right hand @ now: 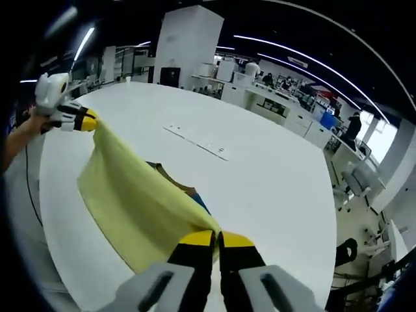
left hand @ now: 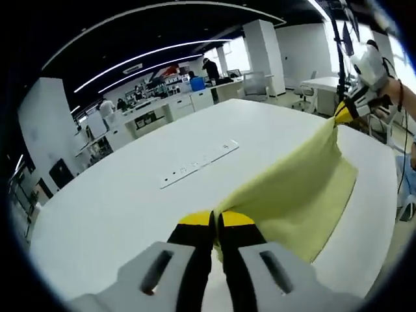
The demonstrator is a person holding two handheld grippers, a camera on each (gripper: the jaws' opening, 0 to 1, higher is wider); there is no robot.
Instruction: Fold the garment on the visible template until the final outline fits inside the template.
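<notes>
White table [left hand: 117, 201]; flush power strip [left hand: 199, 164] mid-table; office chair [right hand: 356, 179] beyond; pillar [right hand: 185, 42].

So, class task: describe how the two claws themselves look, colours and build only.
Each claw has two black jaws with yellow tips, set in pale grey slotted mounts. Seen from across the table, the other claw has a white body and a thin black cable.

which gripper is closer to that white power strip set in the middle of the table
Left, as a judgement. The left gripper holds the yellow garment just short of the power strip; the right gripper sits farther back.
</notes>
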